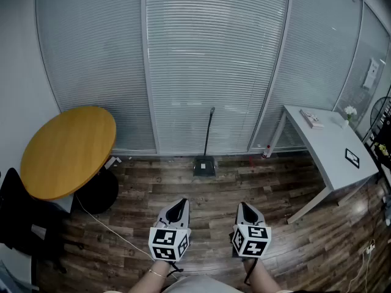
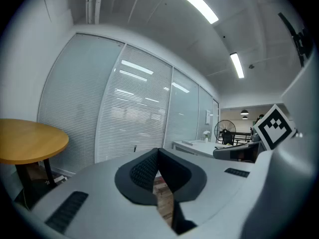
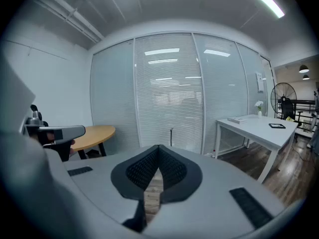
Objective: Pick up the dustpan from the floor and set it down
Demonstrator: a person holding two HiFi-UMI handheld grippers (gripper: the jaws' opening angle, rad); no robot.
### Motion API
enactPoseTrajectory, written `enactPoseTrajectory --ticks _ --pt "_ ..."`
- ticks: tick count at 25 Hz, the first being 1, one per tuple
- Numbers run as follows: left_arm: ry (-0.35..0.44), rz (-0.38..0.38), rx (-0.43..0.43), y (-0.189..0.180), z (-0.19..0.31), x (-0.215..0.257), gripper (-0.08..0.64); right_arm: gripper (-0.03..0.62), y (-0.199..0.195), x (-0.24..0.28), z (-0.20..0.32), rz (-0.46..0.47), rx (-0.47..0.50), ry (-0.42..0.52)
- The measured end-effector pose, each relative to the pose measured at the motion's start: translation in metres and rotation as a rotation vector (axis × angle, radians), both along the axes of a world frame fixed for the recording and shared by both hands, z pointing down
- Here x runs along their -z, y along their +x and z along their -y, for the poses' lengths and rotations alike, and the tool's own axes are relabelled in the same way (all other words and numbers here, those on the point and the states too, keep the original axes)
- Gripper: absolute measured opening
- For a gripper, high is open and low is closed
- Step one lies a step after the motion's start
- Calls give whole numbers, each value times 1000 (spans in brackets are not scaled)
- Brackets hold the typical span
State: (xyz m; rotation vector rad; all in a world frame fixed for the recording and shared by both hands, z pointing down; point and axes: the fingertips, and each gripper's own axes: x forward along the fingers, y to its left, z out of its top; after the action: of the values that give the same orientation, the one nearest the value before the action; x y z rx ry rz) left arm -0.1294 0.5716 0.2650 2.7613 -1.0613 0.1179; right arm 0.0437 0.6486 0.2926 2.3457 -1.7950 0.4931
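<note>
Facing the glass wall (image 1: pixel 208 66), you have the round wooden table (image 1: pixel 67 151) at its left end and the white desk (image 1: pixel 333 148) at its right end. The dustpan (image 1: pixel 204 165) sits on the floor (image 1: pixel 256 179) at the wall's foot, handle upright. Your left gripper (image 1: pixel 180 205) and right gripper (image 1: pixel 245 207) hang well short of the wall, jaws pressed together on both, nothing pinched.

Both grippers level and side by side, jaws closed and empty.
In the head view's lower middle, the left gripper (image 1: pixel 177 210) and right gripper (image 1: pixel 247 211) pointed up-frame, tilted slightly downward. Each gripper's own view showed its jaw tips meeting with nothing between them. The left forearm (image 1: pixel 153 278) and right forearm (image 1: pixel 261 274) entered from the bottom edge.
</note>
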Motion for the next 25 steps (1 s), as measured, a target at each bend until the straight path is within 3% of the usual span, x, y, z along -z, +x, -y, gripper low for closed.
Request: enactPoseTrajectory --ticks 11,19,25 --pt "-17 -9 -17 -16 11 -7 17 32 -23 -1 7 -3 2 -9" --pt "-19 -4 -44 -29 20 -17 17 32 -27 -8 1 43 -103 16" --pt "-19 16 -63 -20 32 -23 17 32 -9 -24 3 90 -162 -16"
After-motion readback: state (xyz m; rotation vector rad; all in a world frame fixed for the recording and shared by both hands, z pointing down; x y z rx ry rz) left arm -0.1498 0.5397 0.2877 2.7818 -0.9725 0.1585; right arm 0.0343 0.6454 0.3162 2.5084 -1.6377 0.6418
